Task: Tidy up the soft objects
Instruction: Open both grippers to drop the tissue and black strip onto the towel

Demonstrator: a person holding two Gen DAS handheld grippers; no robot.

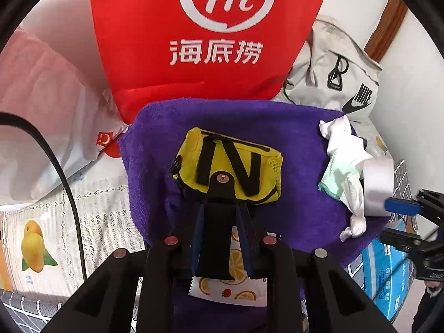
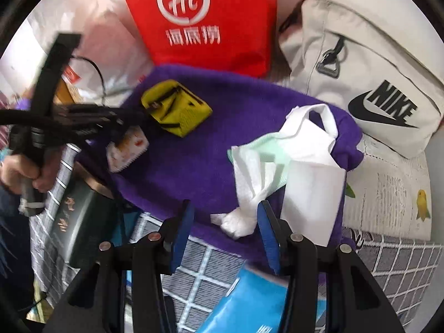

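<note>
Left edge: a pale pink and white plastic bag (image 1: 47, 116) lies beside a cloth printed with yellow mangoes (image 1: 33, 247); a black cable (image 1: 66, 183) curves over both.
Purple towel: a plush purple towel (image 1: 155, 166) is spread flat in the middle of the scene, carrying the small soft things.
Left gripper: the left gripper (image 1: 222, 222) points steeply down over the towel's near part, its blue-padded fingers pressed close together on a black strap-like piece with a rivet that runs between them; what that strap belongs to I cannot tell.
Orange-print sachet: a white sachet printed with orange slices (image 1: 230, 288) lies on the towel under that gripper.
Yellow pouch: a small yellow fabric pouch with black straps (image 1: 230, 163) sits on the towel just past the left fingertips.
Red bag: a red bag with a white round logo (image 1: 211, 33) stands upright behind the towel.
White rags: a crumpled white cloth with a pale green piece (image 2: 266, 161) lies on the towel's right part, a knotted end nearest the camera.
Right gripper: the right gripper (image 2: 224, 222) has its jaws spread, the knotted end between them but not pinched.
White sheet: a stiff white sheet (image 2: 313, 194) leans just beside the right finger.
Grey backpack: a light grey backpack with a black logo (image 2: 360, 63) rests at the far right.
</note>
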